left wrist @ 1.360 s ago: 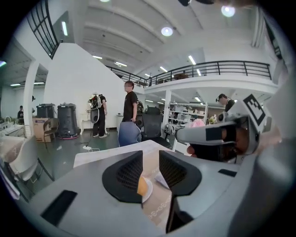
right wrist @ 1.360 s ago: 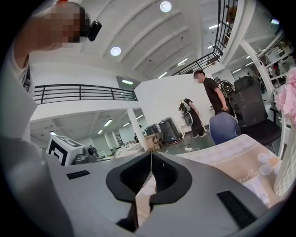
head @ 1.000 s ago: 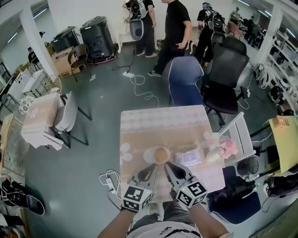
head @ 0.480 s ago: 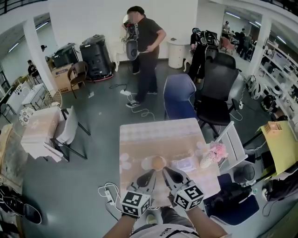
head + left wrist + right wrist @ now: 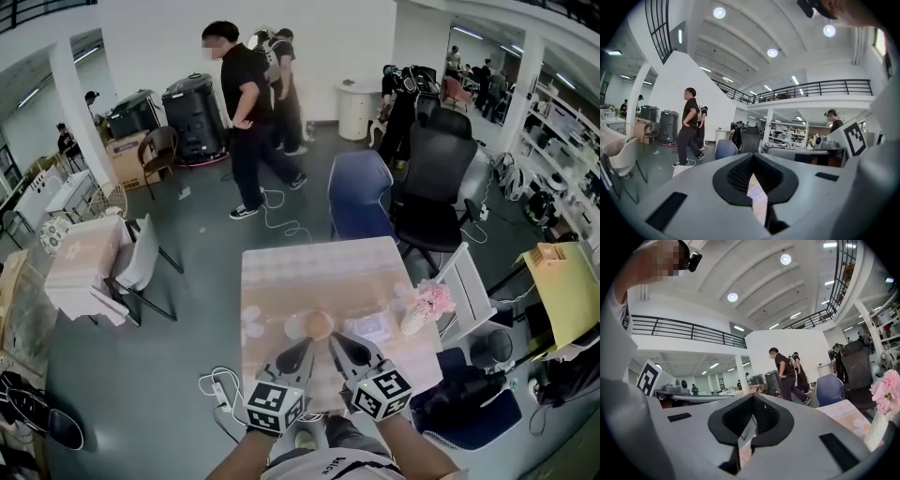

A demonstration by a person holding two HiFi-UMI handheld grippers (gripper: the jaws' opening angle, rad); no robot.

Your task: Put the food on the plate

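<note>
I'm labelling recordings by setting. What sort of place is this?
Probably an open lab or workshop hall, not a home: an office chair, a cable loose on the floor, a railed mezzanine, and one cloth-covered table staged among them.

A table [image 5: 319,267] in a pale patterned cloth is standing on the grey floor. Pink flowers [image 5: 433,298] are sitting at its right edge. A blue chair [image 5: 359,192] and a black office chair [image 5: 436,173] are standing just beyond its far side. Farther beyond, a person in black [image 5: 246,112] is mid-stride near a white cable [image 5: 281,220]. Well to its left, a white folding chair [image 5: 141,248] is standing beside a second covered table [image 5: 80,253].
</note>
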